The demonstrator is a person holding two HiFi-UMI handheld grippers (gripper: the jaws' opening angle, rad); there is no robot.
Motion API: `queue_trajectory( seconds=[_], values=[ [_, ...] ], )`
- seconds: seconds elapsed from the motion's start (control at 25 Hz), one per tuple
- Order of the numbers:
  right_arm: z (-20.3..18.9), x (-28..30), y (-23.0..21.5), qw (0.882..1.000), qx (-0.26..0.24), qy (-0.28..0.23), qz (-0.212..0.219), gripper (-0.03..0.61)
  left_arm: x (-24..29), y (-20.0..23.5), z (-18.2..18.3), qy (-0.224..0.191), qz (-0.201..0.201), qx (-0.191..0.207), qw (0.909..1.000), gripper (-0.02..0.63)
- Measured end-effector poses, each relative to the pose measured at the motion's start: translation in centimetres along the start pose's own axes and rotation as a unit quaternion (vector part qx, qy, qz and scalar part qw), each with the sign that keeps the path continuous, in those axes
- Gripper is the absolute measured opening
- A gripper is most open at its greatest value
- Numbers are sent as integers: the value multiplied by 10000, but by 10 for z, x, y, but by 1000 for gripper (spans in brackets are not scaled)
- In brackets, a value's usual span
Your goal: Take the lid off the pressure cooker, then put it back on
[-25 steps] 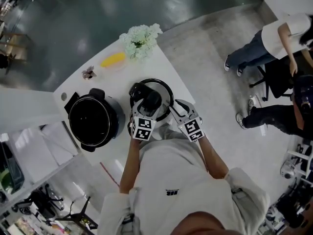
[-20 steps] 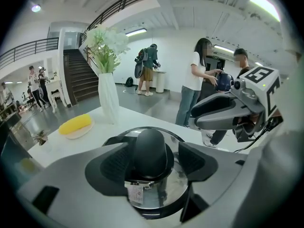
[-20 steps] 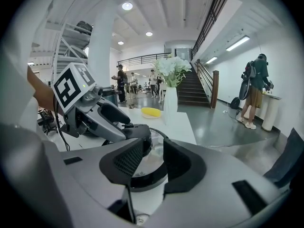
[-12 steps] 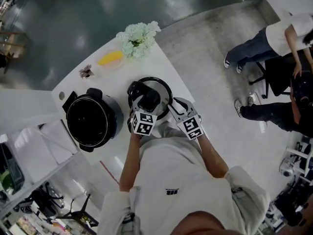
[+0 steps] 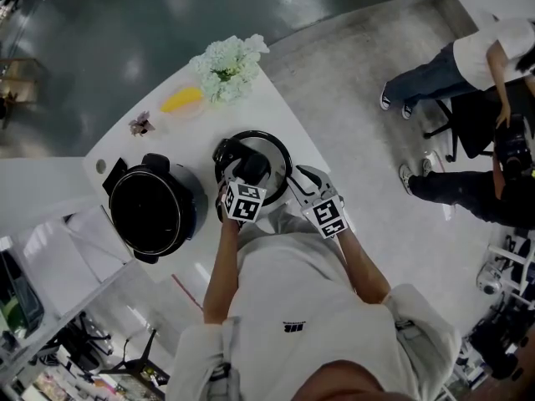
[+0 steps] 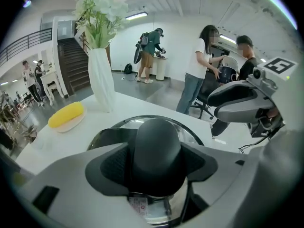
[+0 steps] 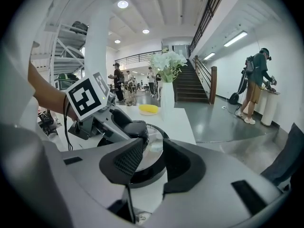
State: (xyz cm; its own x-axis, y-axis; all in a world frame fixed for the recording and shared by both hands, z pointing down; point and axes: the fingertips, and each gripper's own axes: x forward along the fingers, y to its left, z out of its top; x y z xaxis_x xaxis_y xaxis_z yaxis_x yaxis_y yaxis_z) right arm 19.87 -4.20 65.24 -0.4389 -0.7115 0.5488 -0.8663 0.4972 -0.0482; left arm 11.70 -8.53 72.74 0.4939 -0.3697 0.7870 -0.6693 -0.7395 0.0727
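The left claw [image 6: 157,164] is clamped on the rounded black knob [image 6: 157,148] of the round steel, black-rimmed pressure-cooker lid [image 5: 272,147], which lies on the white tabletop [image 5: 188,136]. The right claw [image 7: 152,163] is parted and empty at the lid's 4 o'clock edge. The open black pressure-cooker pot [image 5: 197,199] stands at the lid's 9 o'clock, a yellow item on a small dish [image 5: 181,100] lies toward 10 o'clock, and a white vase of pale flowers [image 5: 224,67] stands toward 12 o'clock.

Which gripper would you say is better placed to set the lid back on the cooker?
The left gripper: its jaws clasp the lid knob, and the open cooker stands to its left. The right gripper is open, holding nothing.
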Motion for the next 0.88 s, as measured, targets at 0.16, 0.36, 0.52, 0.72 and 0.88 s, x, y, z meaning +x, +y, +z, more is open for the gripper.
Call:
queue_trajectory(
  seconds=[0.16,0.36,0.52,0.72,0.88],
  values=[
    [2,2,-1,10000,37,-1,-34,132,0,-5,2,44,-88,75,9999,288],
    [8,4,3,10000,49,-47,-66,132,-1,-6,1,151,-149,99,9997,287],
    [12,4,4,9999,54,-82,-107,132,-2,-5,1,180,-205,168,9995,287],
    [12,2,4,9998,63,-105,-153,132,-5,-7,5,120,-283,174,9994,287],
    [12,-1,4,9998,58,-118,-173,130,-11,-10,11,72,-298,251,9992,287]
  ],
)
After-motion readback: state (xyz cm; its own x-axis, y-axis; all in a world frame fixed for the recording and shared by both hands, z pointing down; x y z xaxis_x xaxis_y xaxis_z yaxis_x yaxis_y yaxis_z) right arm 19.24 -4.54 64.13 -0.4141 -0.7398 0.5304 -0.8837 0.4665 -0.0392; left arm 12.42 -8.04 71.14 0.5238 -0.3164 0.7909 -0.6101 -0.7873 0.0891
